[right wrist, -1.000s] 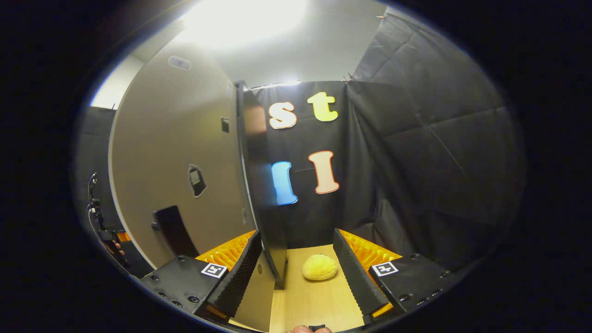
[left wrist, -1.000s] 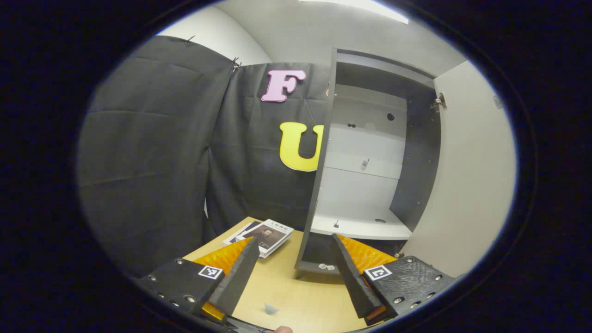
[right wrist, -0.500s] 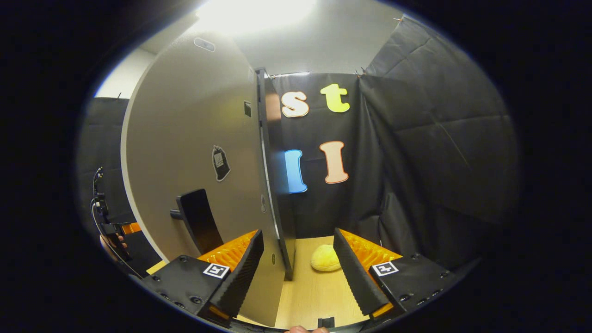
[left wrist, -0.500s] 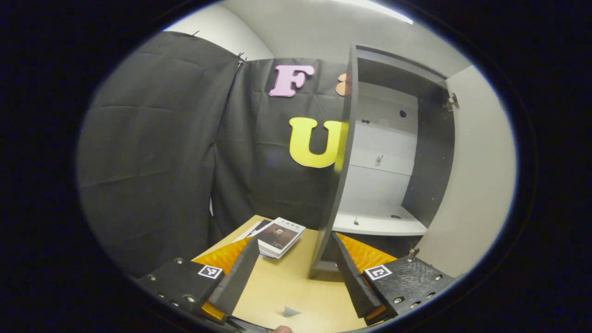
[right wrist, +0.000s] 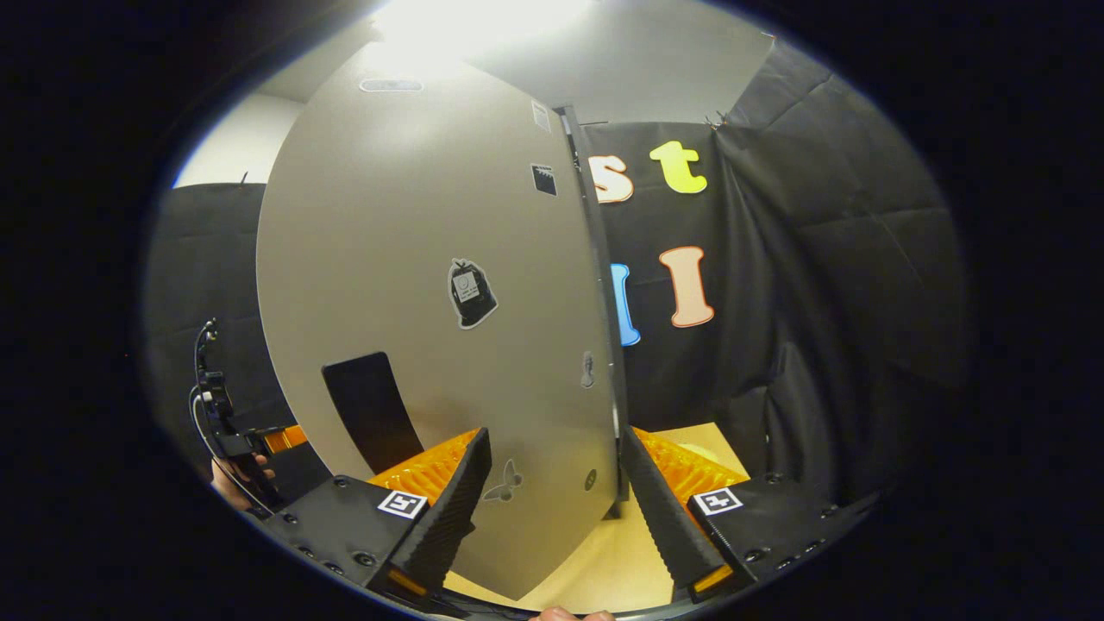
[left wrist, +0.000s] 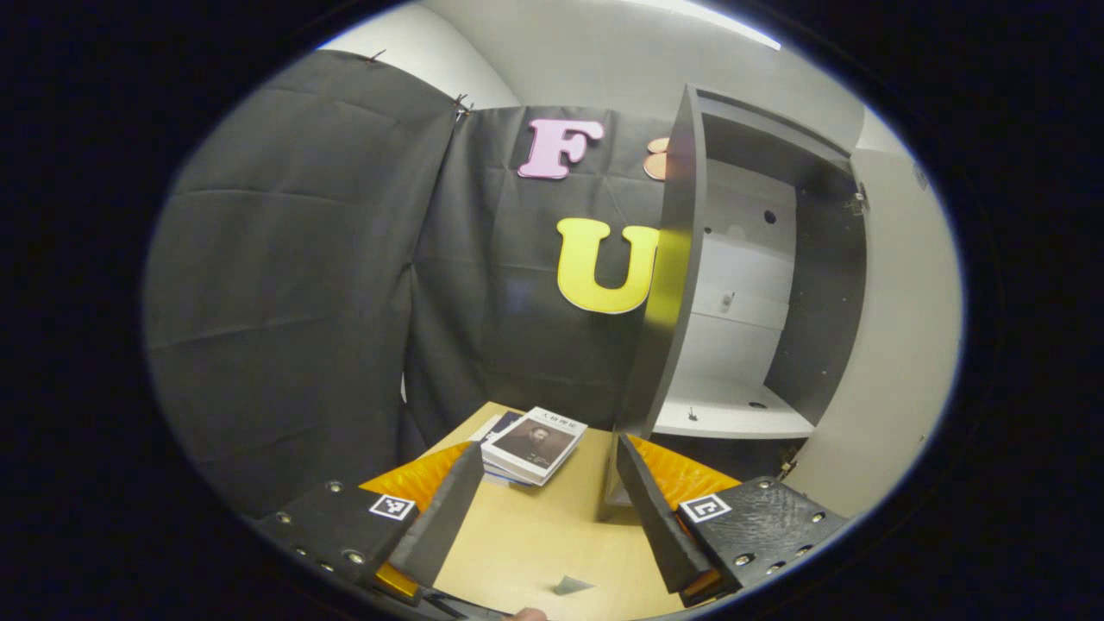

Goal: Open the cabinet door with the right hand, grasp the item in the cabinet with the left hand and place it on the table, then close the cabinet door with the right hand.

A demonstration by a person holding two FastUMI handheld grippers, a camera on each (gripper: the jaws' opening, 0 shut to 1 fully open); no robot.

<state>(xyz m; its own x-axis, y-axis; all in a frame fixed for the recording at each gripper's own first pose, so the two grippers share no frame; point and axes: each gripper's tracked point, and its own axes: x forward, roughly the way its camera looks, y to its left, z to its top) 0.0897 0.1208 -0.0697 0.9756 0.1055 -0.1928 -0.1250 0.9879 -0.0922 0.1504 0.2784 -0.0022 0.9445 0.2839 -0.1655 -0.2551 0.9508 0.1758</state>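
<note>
Left gripper [left wrist: 542, 509] hovering over pale wooden table [left wrist: 535, 543], fingers spread, holding nothing; stack of books [left wrist: 535, 444] lying near table's far edge. Grey cabinet [left wrist: 742, 285] standing open, pale shelf bare. Right gripper [right wrist: 552, 509] straddling flat grey cabinet door [right wrist: 431, 302], fingers apart, not clamping. Item's position cannot tell. Risk: door edge sliding from between fingers, door stopping short of closed.

Black screwed tool [left wrist: 545, 517] housings, square markers, ribbed fingers [right wrist: 444, 513]
</note>
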